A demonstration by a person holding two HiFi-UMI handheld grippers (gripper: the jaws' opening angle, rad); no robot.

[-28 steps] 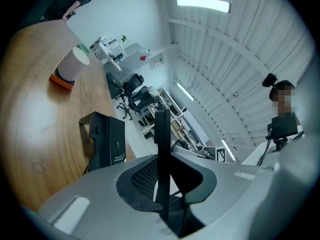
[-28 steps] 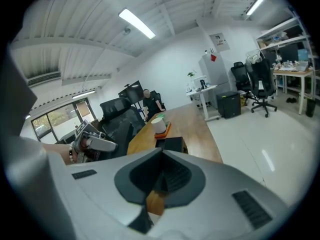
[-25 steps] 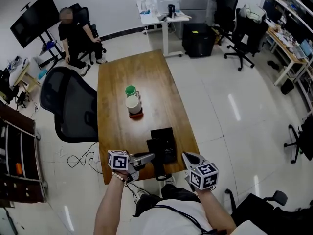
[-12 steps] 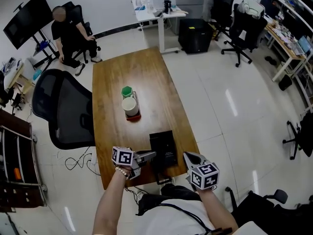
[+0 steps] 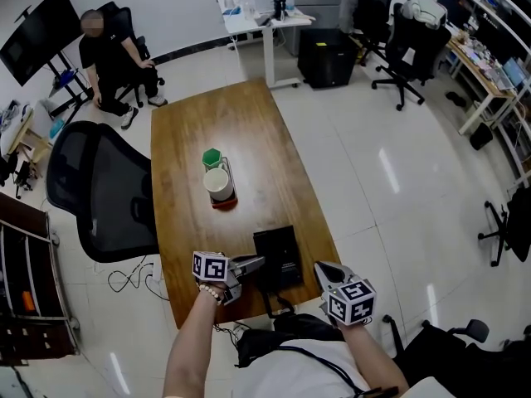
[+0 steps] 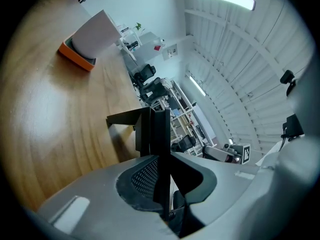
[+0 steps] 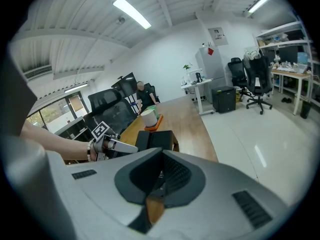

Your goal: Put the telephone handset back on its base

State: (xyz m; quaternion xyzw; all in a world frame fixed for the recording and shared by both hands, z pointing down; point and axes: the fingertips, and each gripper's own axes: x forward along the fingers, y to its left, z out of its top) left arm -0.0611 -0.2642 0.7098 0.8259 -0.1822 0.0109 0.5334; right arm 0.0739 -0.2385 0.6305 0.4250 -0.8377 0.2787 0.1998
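We see white cup (image 5: pixel 219 183) well off to left gripper's (image 5: pixel 254 264) side, on table (image 5: pixel 249 131). Left gripper clamped narrow on black handset (image 6: pixel 161 144), held edge-on, base (image 5: pixel 279 251) just ahead of jaws. Right gripper (image 5: pixel 323 270) just right of base, jaws together, nothing between

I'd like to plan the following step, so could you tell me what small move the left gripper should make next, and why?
Probably ease the left gripper forward over the base, then lower it. It is shut on the black handset at the near end of the table, and the base lies just ahead of it.
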